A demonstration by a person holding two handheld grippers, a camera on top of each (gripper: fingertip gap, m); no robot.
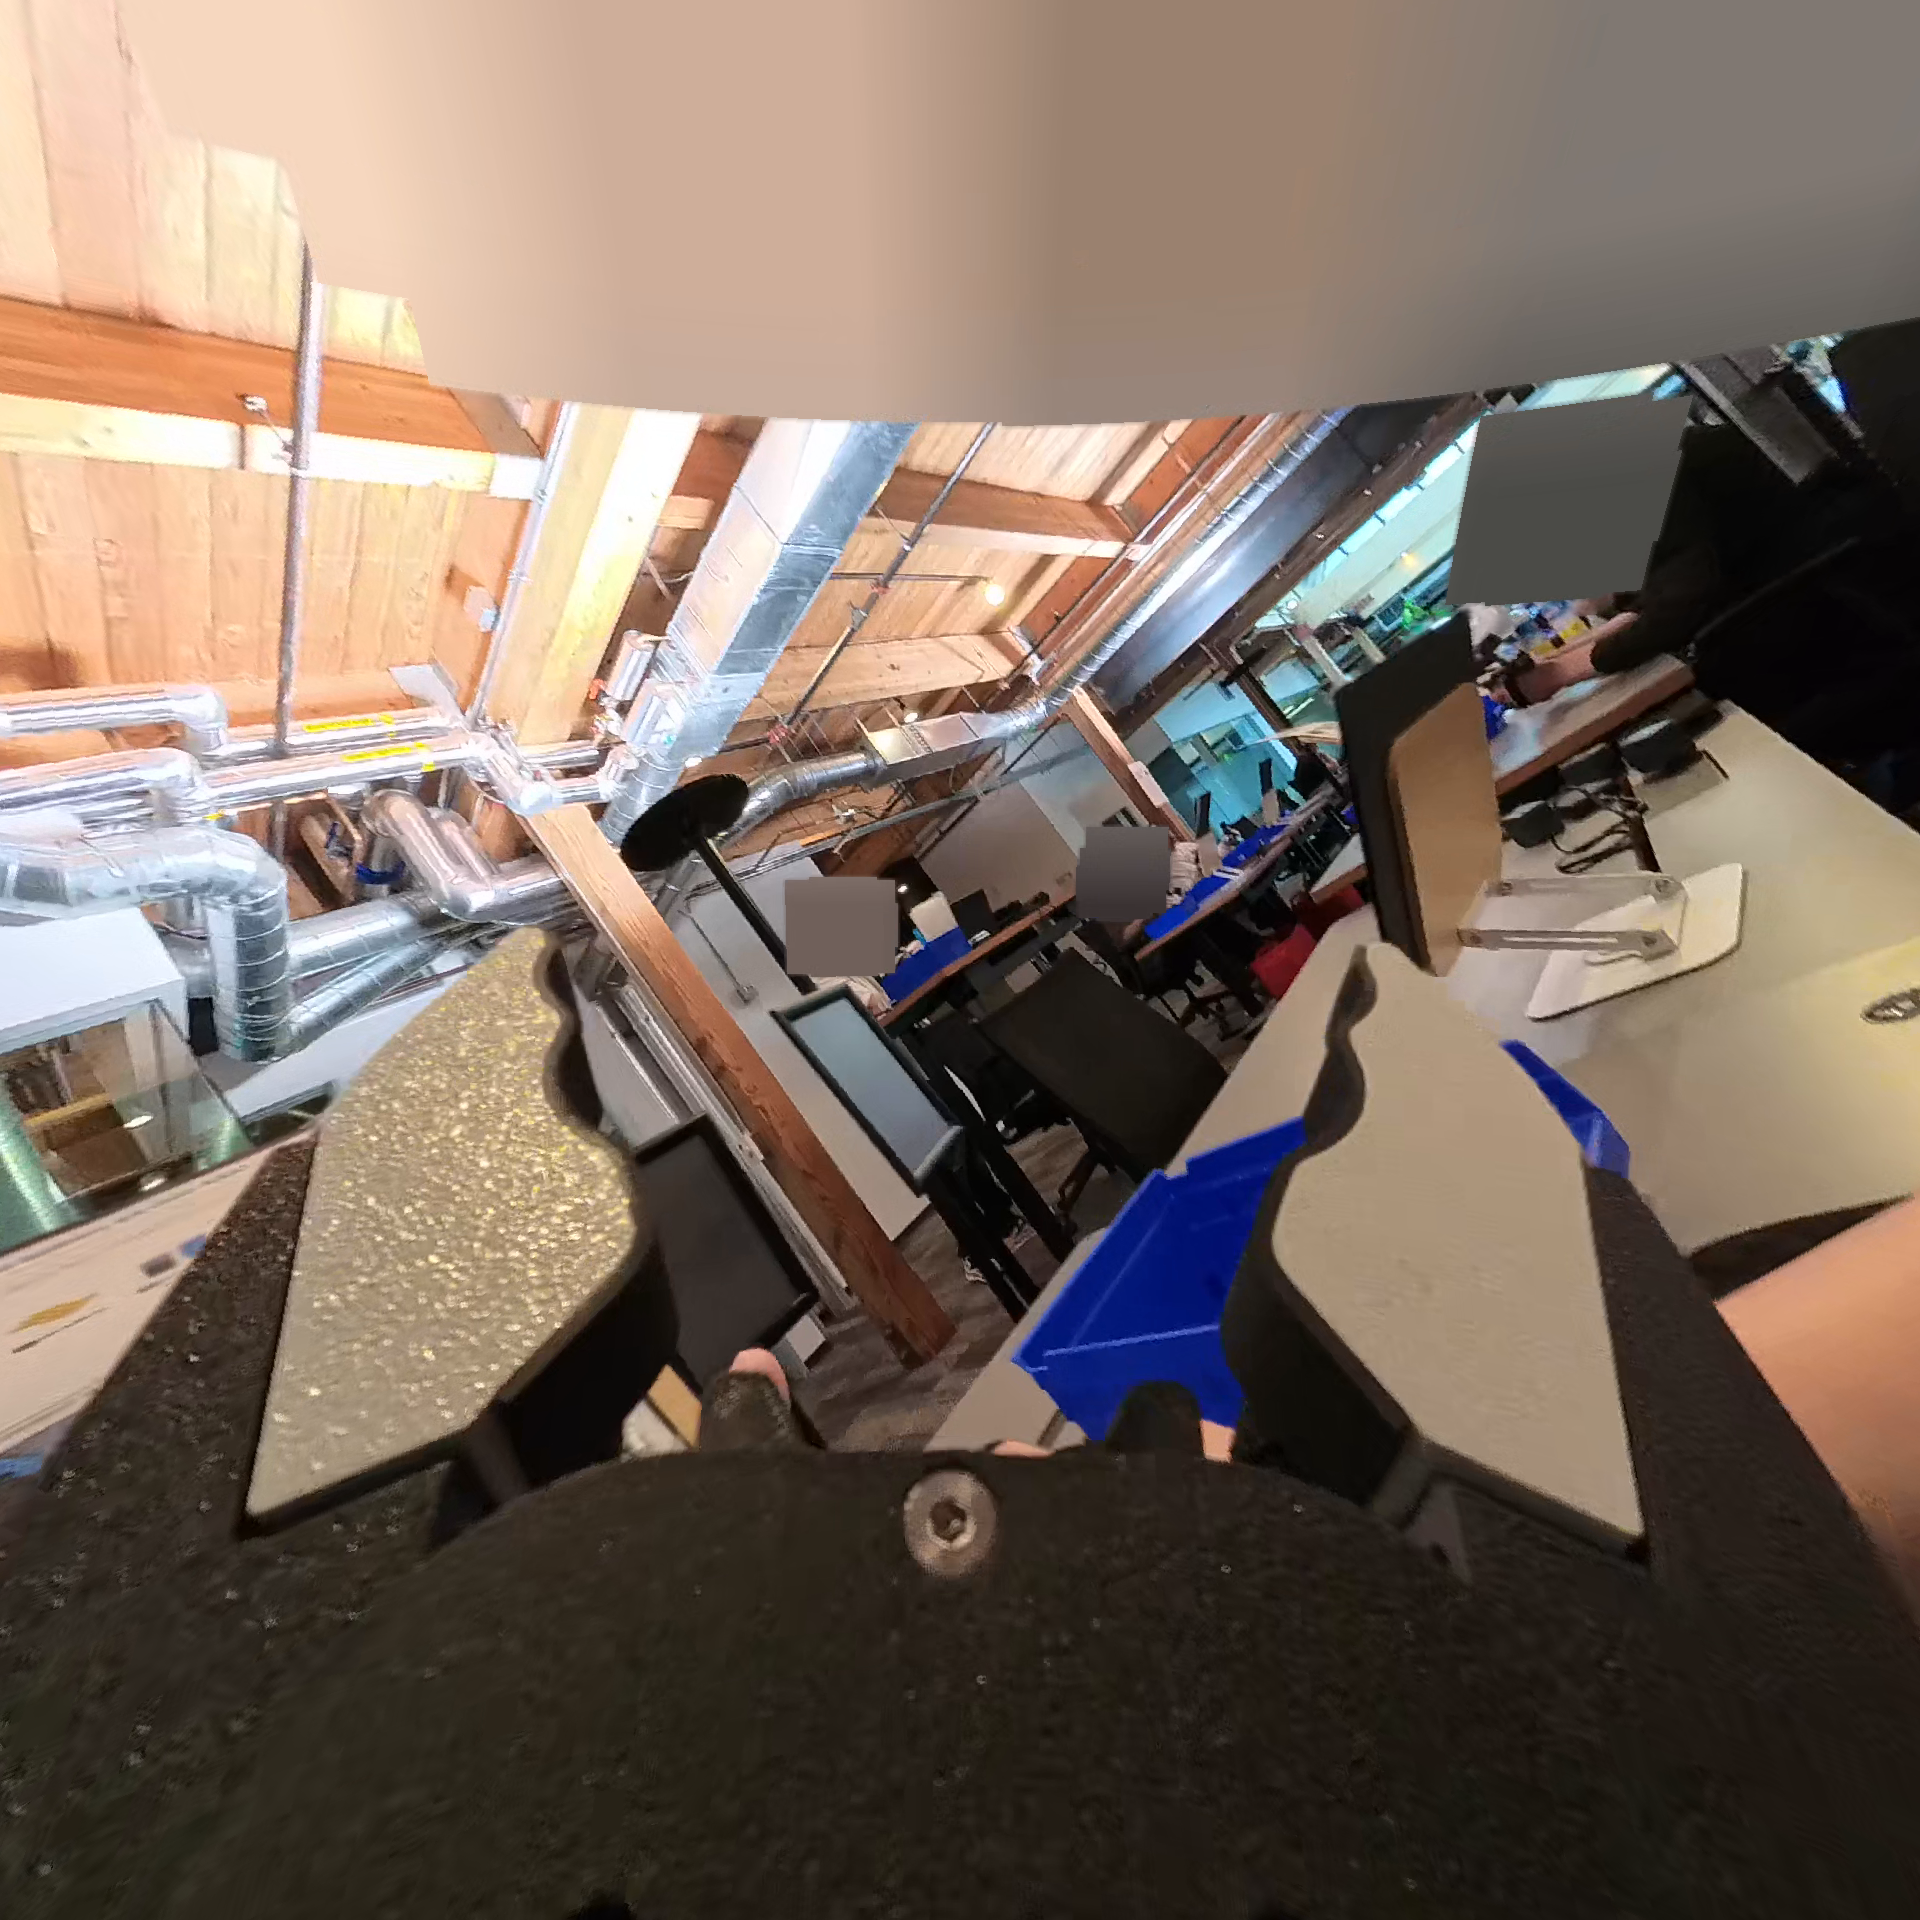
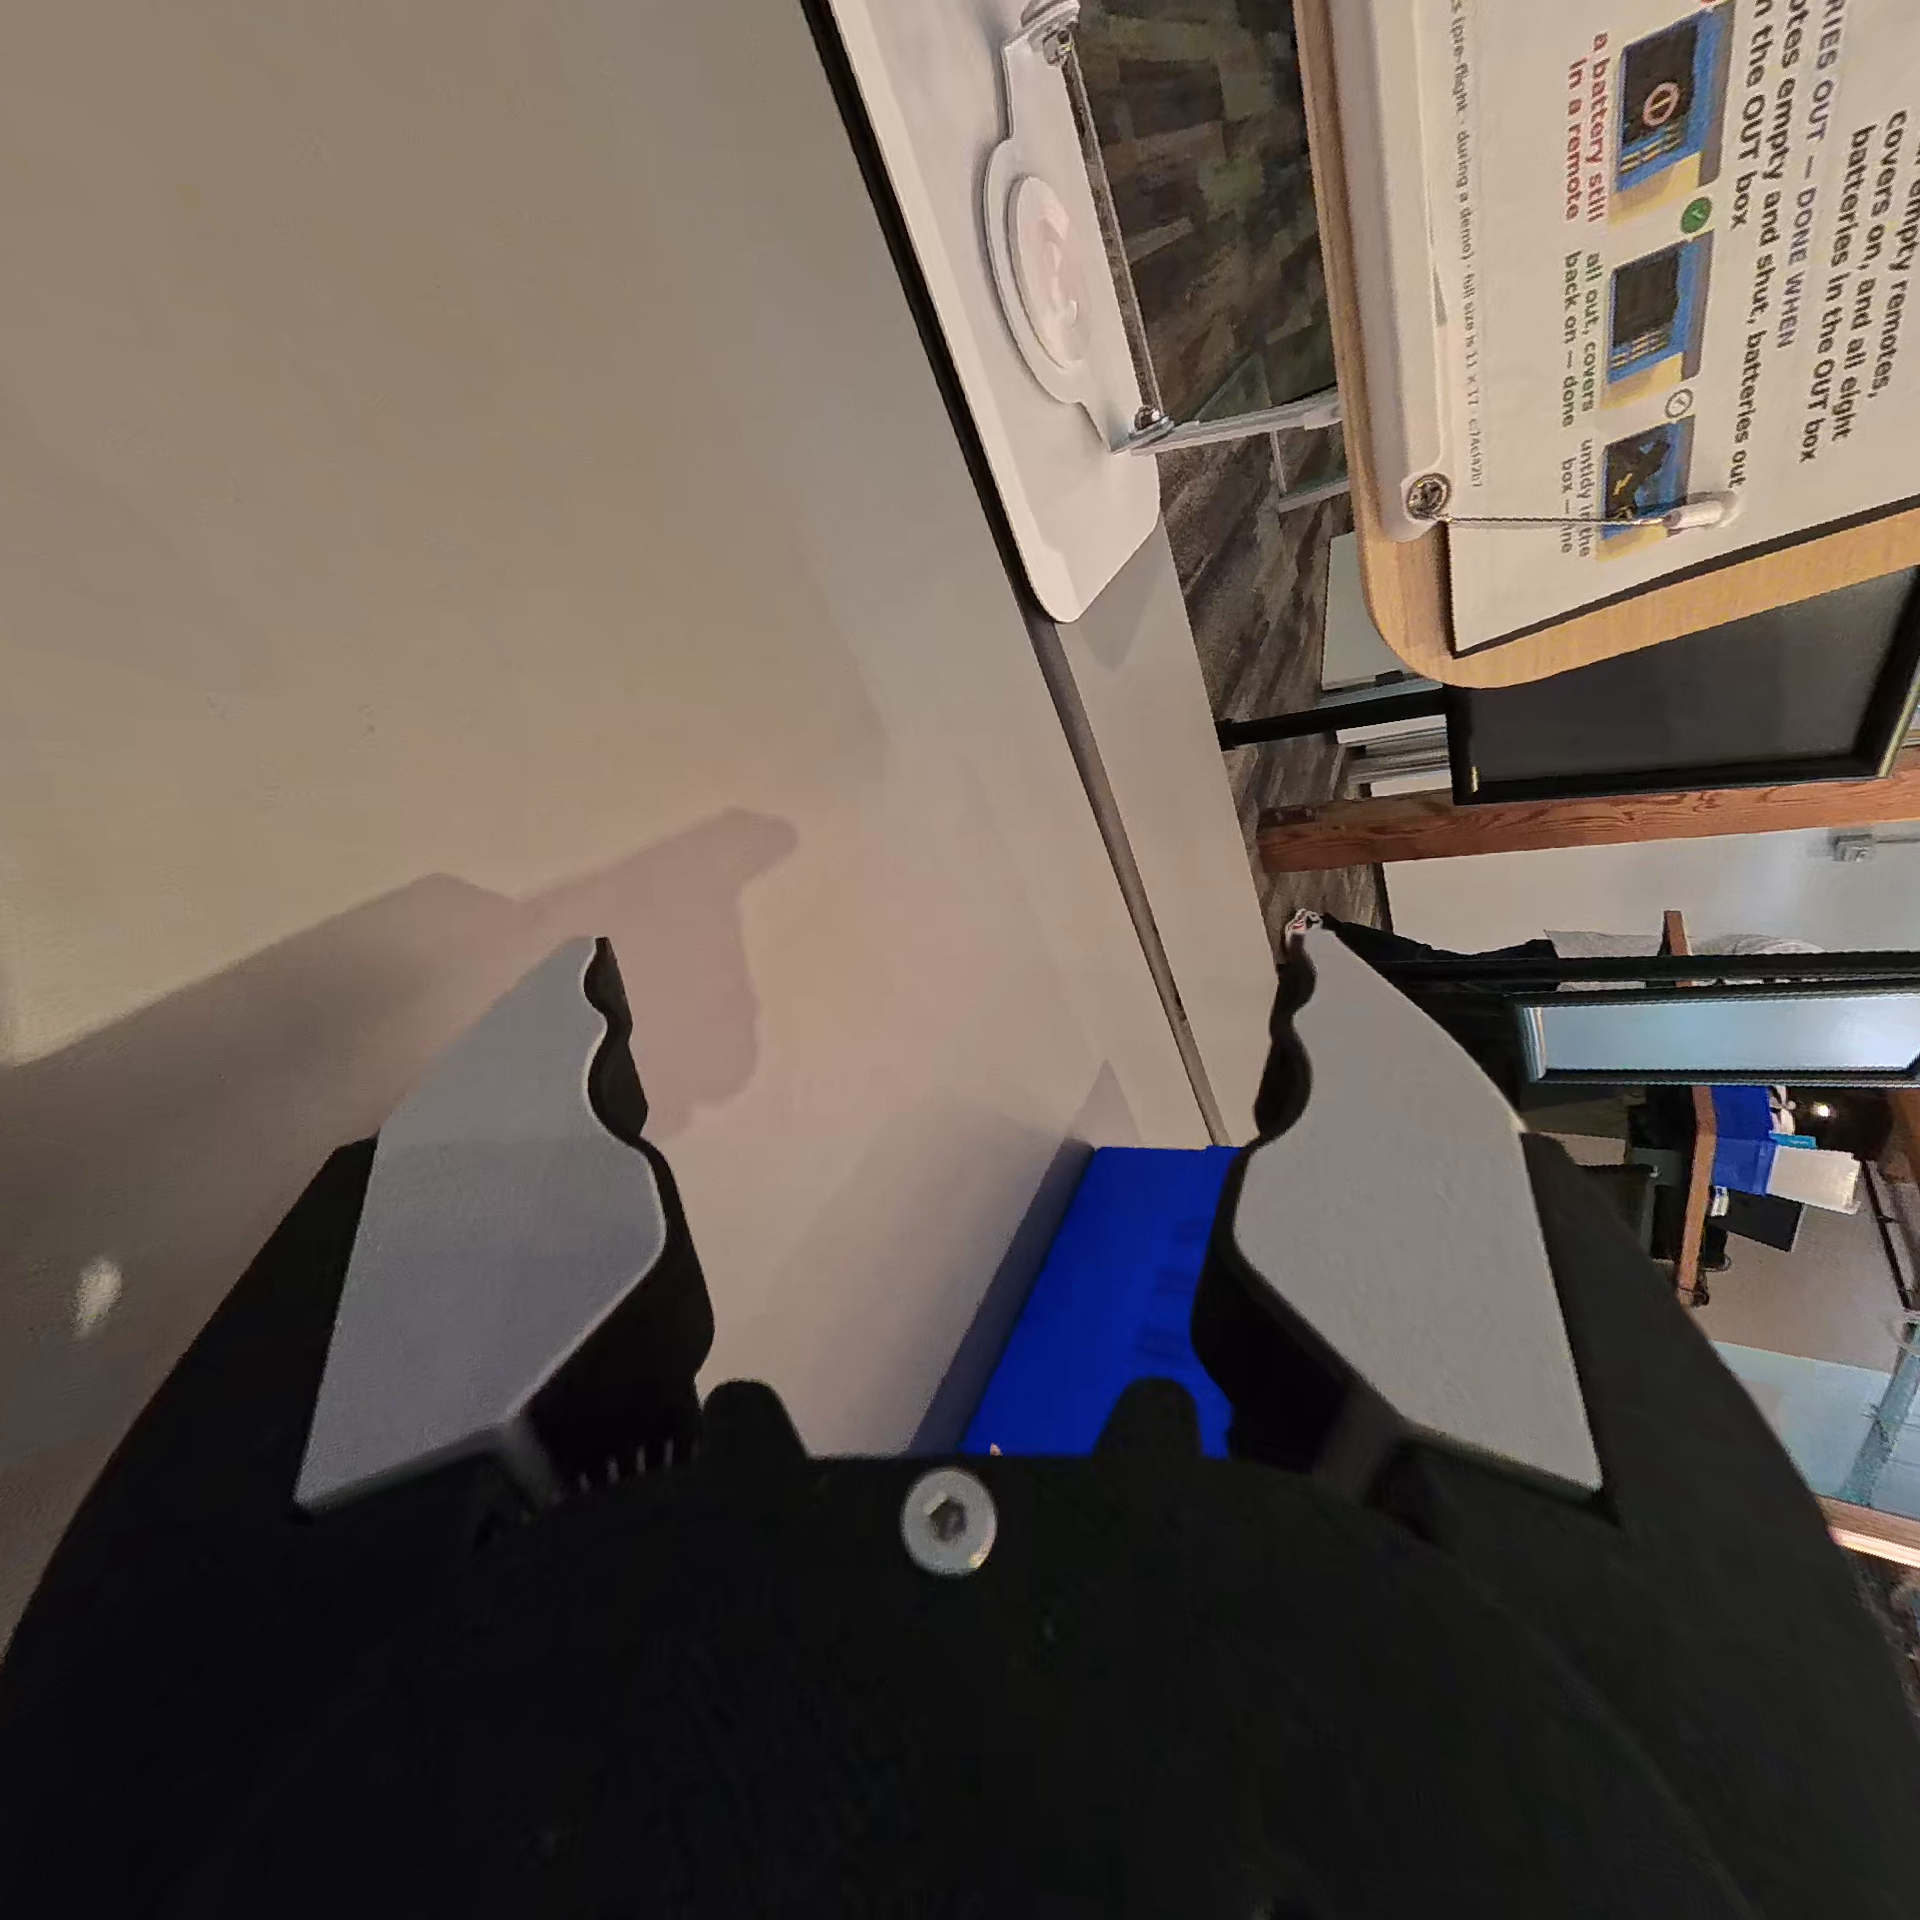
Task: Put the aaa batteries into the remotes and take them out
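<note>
No batteries or remotes show in either view. My left gripper (image 1: 951, 945) is open and empty, tilted up toward the ceiling and the room beyond the table. A blue bin (image 1: 1132, 1299) sits at the table edge just under its right finger. My right gripper (image 2: 951, 951) is open and empty, rolled sideways above the pale table (image 2: 416, 520). A blue bin (image 2: 1101, 1299) shows between its fingers, near the table edge, partly hidden by the right finger.
A white stand base (image 2: 1049, 312) holds a board (image 2: 1621, 312) with a printed sheet past the table edge; the same stand (image 1: 1621, 925) shows in the left wrist view. A person's arm (image 1: 1808, 1340) lies at the right. Other desks and chairs fill the room.
</note>
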